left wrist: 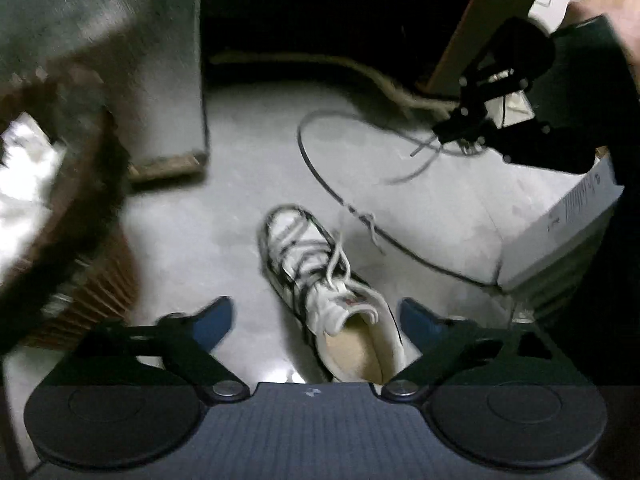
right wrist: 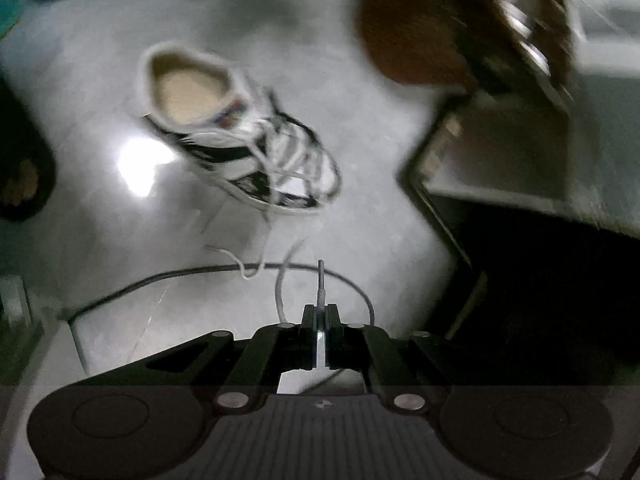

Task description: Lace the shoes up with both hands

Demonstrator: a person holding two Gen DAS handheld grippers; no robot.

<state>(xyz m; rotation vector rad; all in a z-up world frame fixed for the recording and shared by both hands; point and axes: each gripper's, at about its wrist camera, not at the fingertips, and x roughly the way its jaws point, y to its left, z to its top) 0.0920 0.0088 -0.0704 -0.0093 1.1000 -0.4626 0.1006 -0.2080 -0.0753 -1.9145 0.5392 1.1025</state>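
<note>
The shoe lies on the pale floor at lower centre of the left wrist view, heel opening toward the camera and toe pointing up the frame. It sits between the left gripper fingers, whose blue pads stand wide apart on either side of the heel without touching it. Loose lace crosses the upper of the shoe.

In the right wrist view the shoe lies in the upper centre, well apart from the right gripper. The jaws there stand nearly closed, pinching the stiff tip of the lace, which projects straight up the frame beyond the fingertips. The rest of that lace curves left and runs up toward the shoe. A dark cable arcs across the floor just above the fingertips.

In the left wrist view the right gripper appears at upper right, raised above the floor, with a hand behind it at the frame edge. Lace strands trail from its tip toward the shoe.

A white box stands at the right edge. Both views are motion-blurred. The brown object at upper right of the right wrist view cannot be identified. The lacing pattern on the shoe cannot be made out.
</note>
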